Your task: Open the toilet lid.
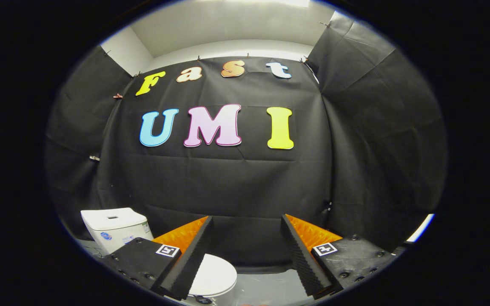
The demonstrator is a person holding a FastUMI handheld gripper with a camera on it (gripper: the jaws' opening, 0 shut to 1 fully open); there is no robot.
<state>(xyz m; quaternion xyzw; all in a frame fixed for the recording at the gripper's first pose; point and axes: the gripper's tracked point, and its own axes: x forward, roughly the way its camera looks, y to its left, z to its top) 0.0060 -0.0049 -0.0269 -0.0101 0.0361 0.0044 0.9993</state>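
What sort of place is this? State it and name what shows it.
Probably a mock bathroom set up in a recording booth: a white toilet with its lid down and its cistern behind, black cloth hung as walls. The open gripper hovers above the toilet, touching nothing.

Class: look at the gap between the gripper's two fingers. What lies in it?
In the gripper view, the open gripper has nothing between its jaws; the gap shows bare floor and black cloth wall. The closed toilet lid sits beside the left finger.

Black cloth walls (245, 182), white ceiling (228, 25)
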